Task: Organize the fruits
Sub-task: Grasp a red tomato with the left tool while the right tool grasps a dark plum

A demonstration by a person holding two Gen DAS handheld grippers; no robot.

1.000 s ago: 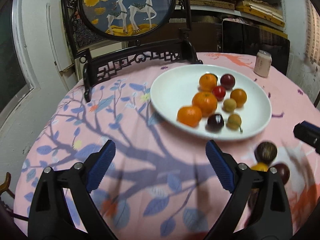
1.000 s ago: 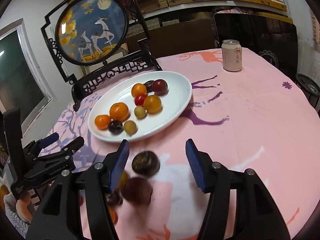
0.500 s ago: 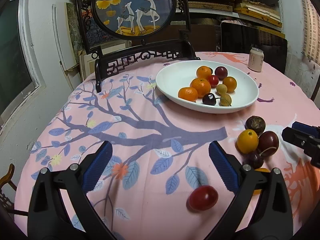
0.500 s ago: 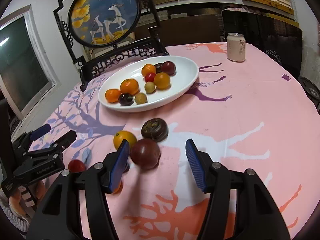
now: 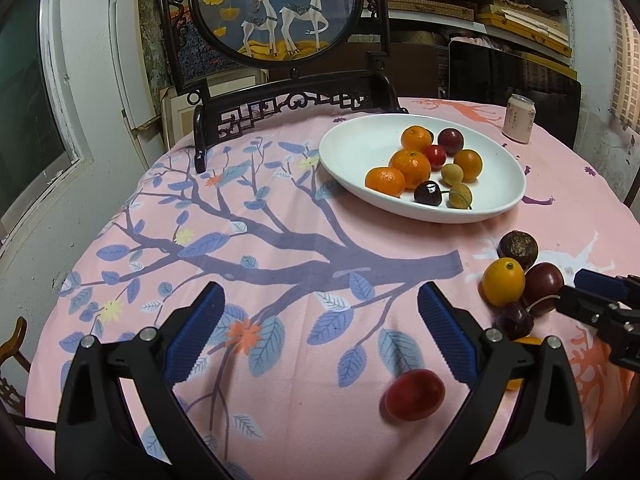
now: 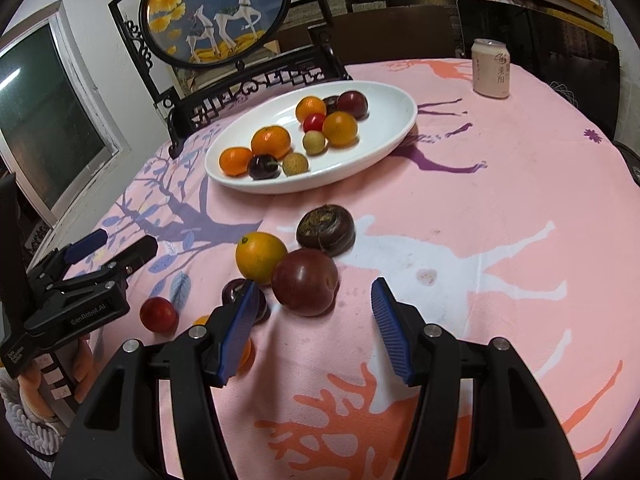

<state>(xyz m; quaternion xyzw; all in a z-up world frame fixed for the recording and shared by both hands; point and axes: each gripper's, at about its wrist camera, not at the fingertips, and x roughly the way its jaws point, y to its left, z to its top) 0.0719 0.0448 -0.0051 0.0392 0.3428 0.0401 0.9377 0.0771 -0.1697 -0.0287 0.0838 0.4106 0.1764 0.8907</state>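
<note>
The white plate (image 6: 396, 136) sits toward the far side of the round table (image 6: 520, 200), just in front of the deer screen (image 6: 216, 12); a can (image 6: 491, 68) stands to its right near the far edge. Right of the plate the pink cloth is bare out to the edge; near and left of it, the tree print lies open.

My left gripper (image 5: 320, 336) has just been opening and is now spread wide over the cloth with nothing between the pads; a red fruit (image 5: 414, 394) lies near its right finger.

My right gripper (image 6: 314, 330) is parted, gripping nothing. A plum (image 6: 306, 282) lies just ahead of its fingertips, nearer the plate, touching an orange (image 6: 260, 256); a brown fruit (image 6: 326, 230) sits beyond.
</note>
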